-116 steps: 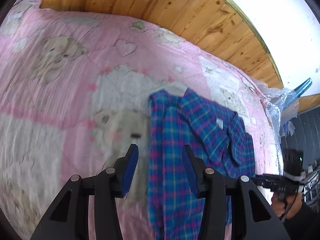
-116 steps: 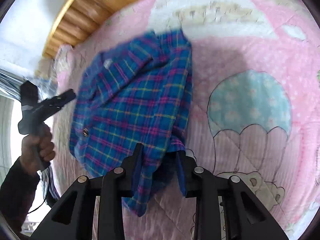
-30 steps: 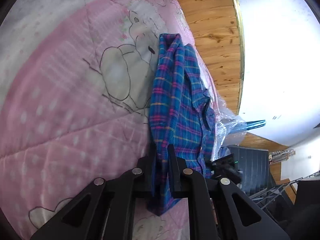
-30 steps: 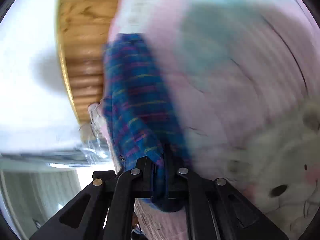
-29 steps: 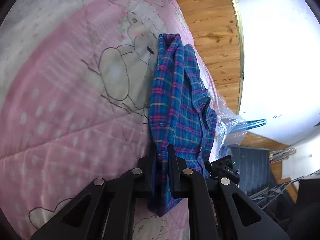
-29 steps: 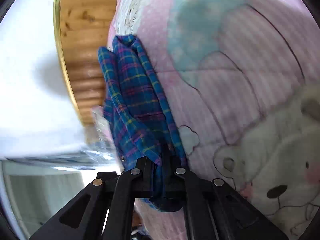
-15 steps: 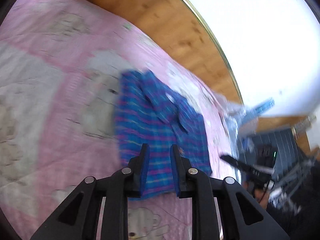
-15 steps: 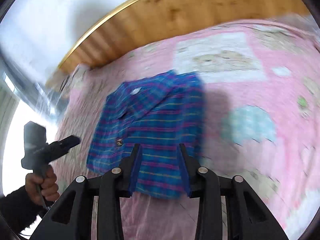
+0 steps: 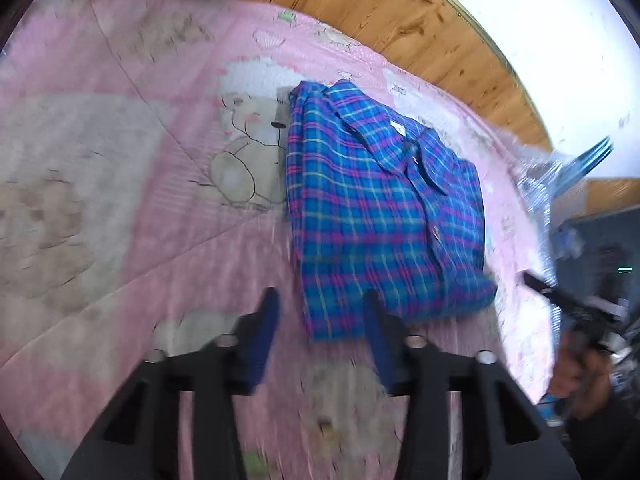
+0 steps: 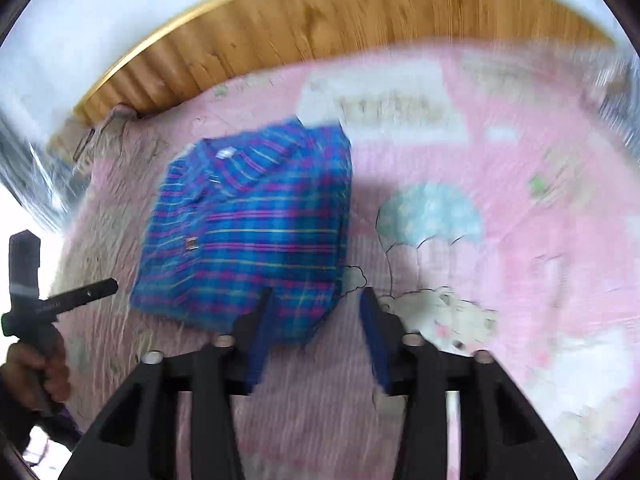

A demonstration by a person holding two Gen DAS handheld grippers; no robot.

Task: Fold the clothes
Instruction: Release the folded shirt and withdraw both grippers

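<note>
Both tools have let go of the plaid shirt's hem since a second ago and have drawn back from it, so the garment now lies on its own on the bed. Nearest to me, the left tool [image 9: 320, 328] stands wide, its blue pads parted with nothing between them, just short of the shirt's near left corner. The right tool [image 10: 316, 320] is likewise spread wide and empty, with its left pad over the near right corner of the cloth.

Beyond them the plaid shirt [image 9: 372, 208] rests folded into a rough rectangle on the pink bear-print quilt [image 9: 120, 168], collar towards the wooden headboard [image 9: 360, 4], placket and one button showing on top. The near hem looks a little uneven, lower on one side.

From where I stand the fold seems set down, and the step in hand is the release and retreat. To do it well, I would keep both tools wide and lift them straight back so no pad catches the hem, then check that the near edge lies square before any further fold.
</note>
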